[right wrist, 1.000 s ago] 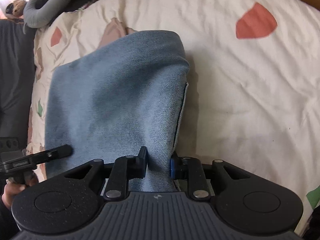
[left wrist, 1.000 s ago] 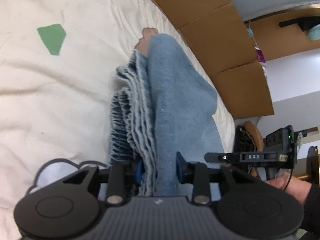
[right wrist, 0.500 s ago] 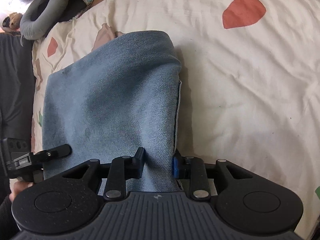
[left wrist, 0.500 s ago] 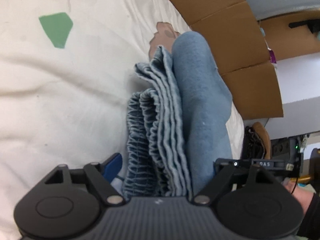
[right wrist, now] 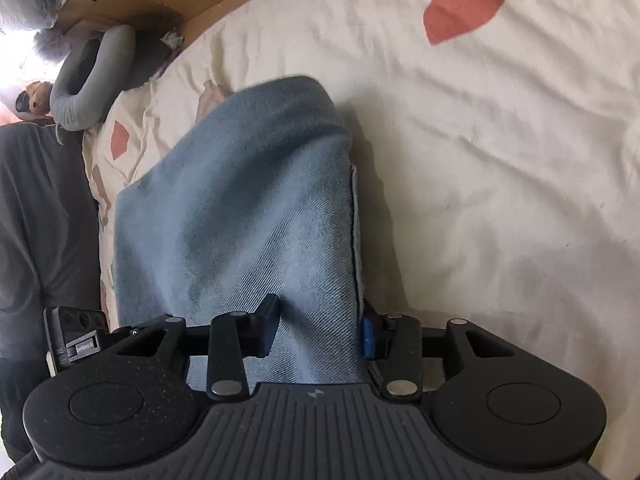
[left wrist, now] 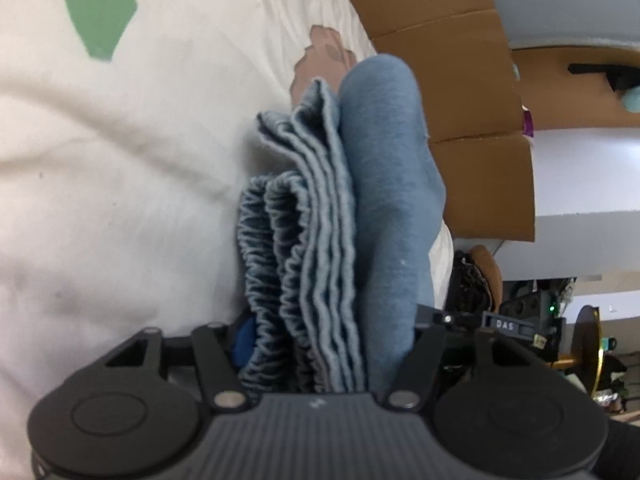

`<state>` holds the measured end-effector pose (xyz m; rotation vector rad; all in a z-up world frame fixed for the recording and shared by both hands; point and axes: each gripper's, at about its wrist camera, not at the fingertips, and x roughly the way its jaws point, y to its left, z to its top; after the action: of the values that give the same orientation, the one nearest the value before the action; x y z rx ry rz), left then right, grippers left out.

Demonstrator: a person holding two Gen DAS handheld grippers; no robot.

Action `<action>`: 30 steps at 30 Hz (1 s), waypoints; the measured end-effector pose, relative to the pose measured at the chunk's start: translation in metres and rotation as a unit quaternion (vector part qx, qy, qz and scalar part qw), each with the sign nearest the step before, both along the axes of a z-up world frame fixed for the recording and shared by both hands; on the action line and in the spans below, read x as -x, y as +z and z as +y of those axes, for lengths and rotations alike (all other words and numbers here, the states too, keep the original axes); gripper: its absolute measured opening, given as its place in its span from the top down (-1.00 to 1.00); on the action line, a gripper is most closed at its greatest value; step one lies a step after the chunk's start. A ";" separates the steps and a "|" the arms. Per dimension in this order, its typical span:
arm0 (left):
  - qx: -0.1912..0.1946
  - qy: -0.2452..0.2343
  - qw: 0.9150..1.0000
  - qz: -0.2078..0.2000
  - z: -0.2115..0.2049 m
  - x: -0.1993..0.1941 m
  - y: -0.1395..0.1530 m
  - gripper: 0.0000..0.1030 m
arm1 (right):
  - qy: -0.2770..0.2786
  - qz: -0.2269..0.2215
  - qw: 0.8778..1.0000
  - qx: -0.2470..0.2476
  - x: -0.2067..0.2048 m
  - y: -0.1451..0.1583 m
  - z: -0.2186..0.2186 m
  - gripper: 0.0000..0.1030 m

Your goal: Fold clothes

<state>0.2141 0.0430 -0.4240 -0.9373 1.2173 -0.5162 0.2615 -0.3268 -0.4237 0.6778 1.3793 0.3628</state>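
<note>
A folded blue denim garment (left wrist: 384, 200) with a gathered elastic waistband (left wrist: 260, 264) lies on the cream bed sheet (left wrist: 120, 200). My left gripper (left wrist: 330, 332) is open wide, and the whole stack of folded layers sits between its fingers. In the right wrist view the same denim garment (right wrist: 240, 200) shows its smooth top side. My right gripper (right wrist: 320, 328) is shut on the garment's near right edge, and cloth fills the gap between its pads. The left gripper's body (right wrist: 76, 344) shows at the garment's near left corner.
The sheet (right wrist: 500, 200) has a green patch (left wrist: 100, 16) and a red patch (right wrist: 464, 8). Cardboard panels (left wrist: 480, 180) line the far side of the bed. A grey neck pillow (right wrist: 88, 88) and a person's dark clothing (right wrist: 36, 220) are to the left.
My left gripper let go of the denim edge and opened wide around the stack. The right gripper's jaws widened a little with the cloth still between them.
</note>
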 end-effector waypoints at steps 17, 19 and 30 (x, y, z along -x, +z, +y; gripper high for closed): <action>-0.032 -0.020 0.999 -0.003 0.016 0.001 0.028 0.15 | 0.040 -0.019 0.998 0.053 0.004 0.038 0.027 0.63; -0.037 -0.018 0.999 -0.001 0.017 0.000 0.034 0.17 | 0.041 -0.024 0.997 0.062 0.006 0.050 0.032 0.63; -0.071 -0.018 0.997 -0.025 0.029 -0.008 0.109 0.19 | 0.007 -0.055 0.996 0.066 0.022 0.128 0.040 0.64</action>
<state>0.2218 0.0716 -0.3151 -0.7782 1.2112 -0.4732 0.2398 -0.2869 -0.2958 0.5316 1.2914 0.3129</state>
